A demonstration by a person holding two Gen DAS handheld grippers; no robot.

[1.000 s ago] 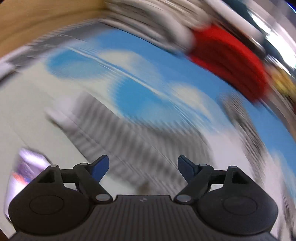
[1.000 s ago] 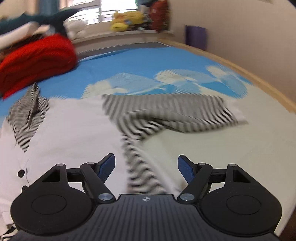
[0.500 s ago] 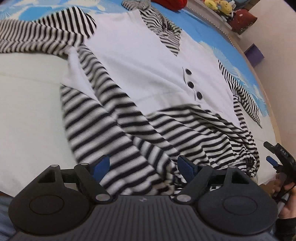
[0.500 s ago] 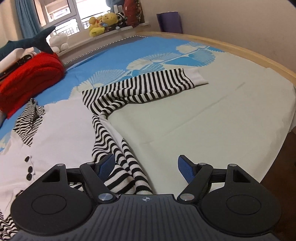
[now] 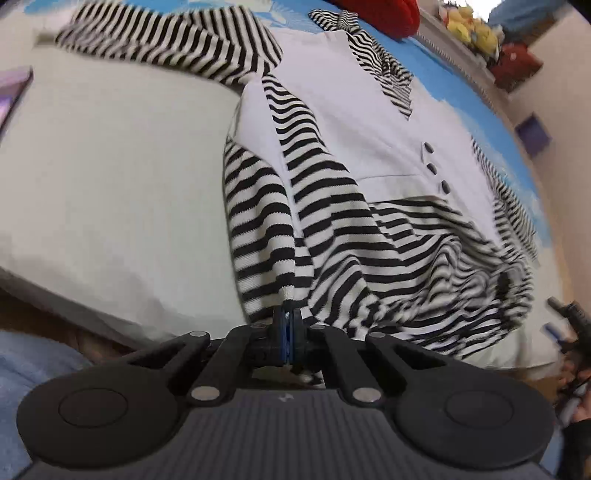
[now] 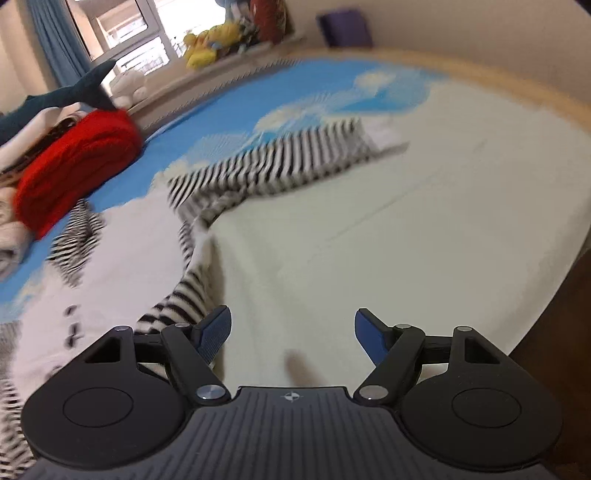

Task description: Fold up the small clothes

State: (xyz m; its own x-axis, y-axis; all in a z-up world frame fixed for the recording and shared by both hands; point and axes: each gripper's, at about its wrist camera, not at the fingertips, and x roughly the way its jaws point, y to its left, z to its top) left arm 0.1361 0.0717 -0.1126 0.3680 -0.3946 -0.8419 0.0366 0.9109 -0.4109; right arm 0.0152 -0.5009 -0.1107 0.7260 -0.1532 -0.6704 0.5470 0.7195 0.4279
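A small white top with black-and-white striped sleeves and hem (image 5: 332,122) lies spread on the bed. My left gripper (image 5: 289,325) is shut on the striped hem edge at the near side, and the cloth rises to it. In the right wrist view the top (image 6: 122,266) lies to the left, with one striped sleeve (image 6: 280,166) stretched out ahead. My right gripper (image 6: 292,332) is open and empty over the pale sheet, its left finger beside the striped hem. It also shows at the right edge of the left wrist view (image 5: 569,321).
The bed has a pale green and blue sheet (image 6: 388,229) with a wooden rim (image 6: 517,92). A folded red garment (image 6: 74,166) sits on a clothes pile at the far left. Plush toys (image 6: 207,48) line the windowsill. A purple box (image 6: 343,27) stands by the wall.
My left gripper has closed on the striped hem and lifted it slightly. My right gripper stays open and has shifted a little to the right over the sheet.
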